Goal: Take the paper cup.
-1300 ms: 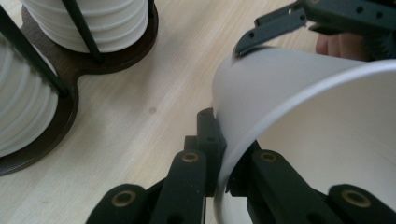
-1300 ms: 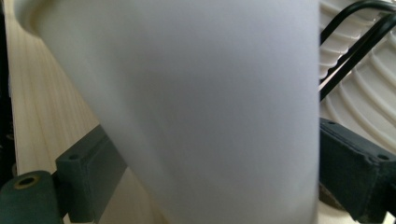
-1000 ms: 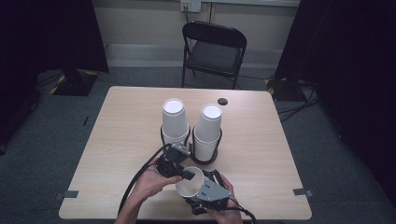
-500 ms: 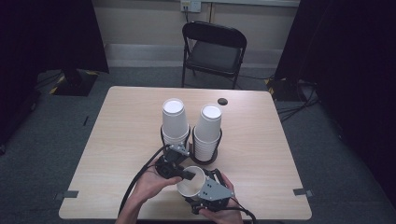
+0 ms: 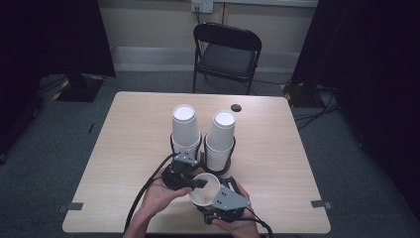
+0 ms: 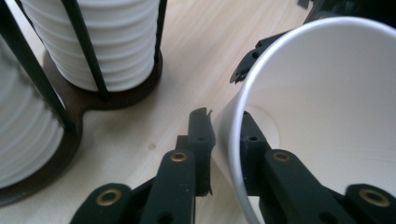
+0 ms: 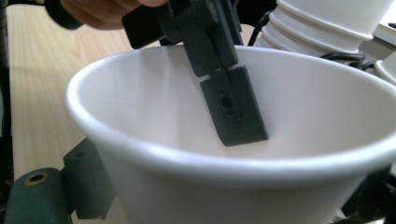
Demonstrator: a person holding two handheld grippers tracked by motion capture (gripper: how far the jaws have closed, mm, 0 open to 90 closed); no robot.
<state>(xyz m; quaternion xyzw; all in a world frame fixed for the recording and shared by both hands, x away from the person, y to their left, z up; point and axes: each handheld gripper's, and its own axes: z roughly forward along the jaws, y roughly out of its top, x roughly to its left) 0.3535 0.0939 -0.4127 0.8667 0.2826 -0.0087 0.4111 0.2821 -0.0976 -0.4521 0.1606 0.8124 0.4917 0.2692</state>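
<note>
1. Right gripper [image 5: 210, 197], nearest me: its jaws clasp the white paper cup [image 5: 204, 189] around the outside, mouth up. I read it as held fast.
2. Left gripper [image 5: 195, 183]: one jaw inside the cup, one outside, straddling the rim. These jaws have just been opening; a thin gap shows between the outer pad and the wall, so the pinch is released.
3. My reading: the handover is done and the cup rests with the right; the left can withdraw.
4. Beyond both grippers: the black wire cup holder [image 5: 220, 167] with two cup stacks [image 5: 184, 125], untouched since a second ago.
</note>
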